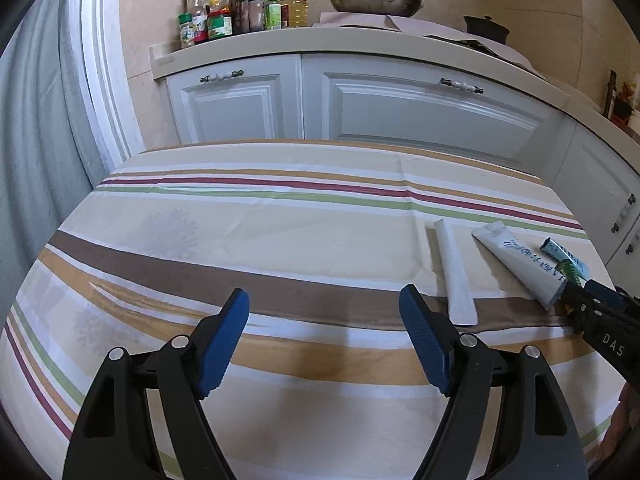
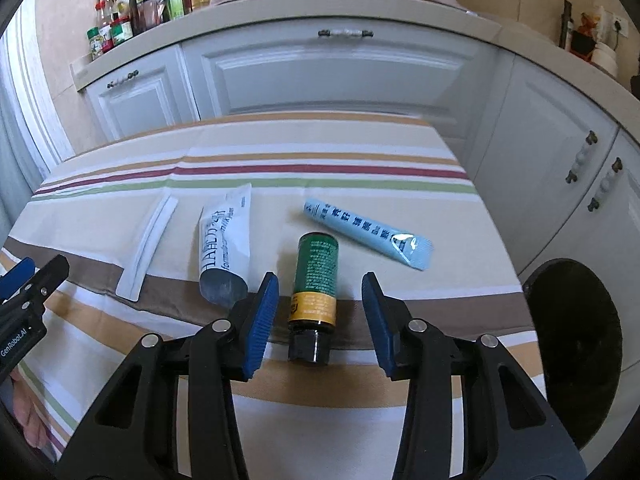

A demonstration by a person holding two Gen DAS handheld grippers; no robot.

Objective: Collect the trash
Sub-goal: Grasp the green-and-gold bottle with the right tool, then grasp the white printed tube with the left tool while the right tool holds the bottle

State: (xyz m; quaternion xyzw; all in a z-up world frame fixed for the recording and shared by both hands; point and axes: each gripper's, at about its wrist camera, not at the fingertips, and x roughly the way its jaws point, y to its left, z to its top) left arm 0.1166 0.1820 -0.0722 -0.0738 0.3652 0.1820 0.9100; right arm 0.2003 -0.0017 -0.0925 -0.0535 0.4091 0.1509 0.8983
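Observation:
Several trash items lie on the striped tablecloth [image 2: 320,148]. A green and yellow tube with a black cap [image 2: 314,284] lies between the fingers of my open right gripper [image 2: 320,312], which does not touch it. A white tube [image 2: 226,244] lies to its left, a light blue tube [image 2: 368,232] to its right, and a flat white wrapper [image 2: 148,240] at far left. My left gripper [image 1: 324,344] is open and empty over bare cloth. In its view the white wrapper [image 1: 456,272], white tube [image 1: 516,260] and blue tube [image 1: 564,256] lie to the right.
A round black bin [image 2: 576,336] stands by the table's right edge. White kitchen cabinets [image 1: 400,108] stand behind the table, with bottles [image 1: 240,12] and a wok [image 1: 376,0] on the counter. The right gripper shows at the right edge of the left wrist view [image 1: 600,316].

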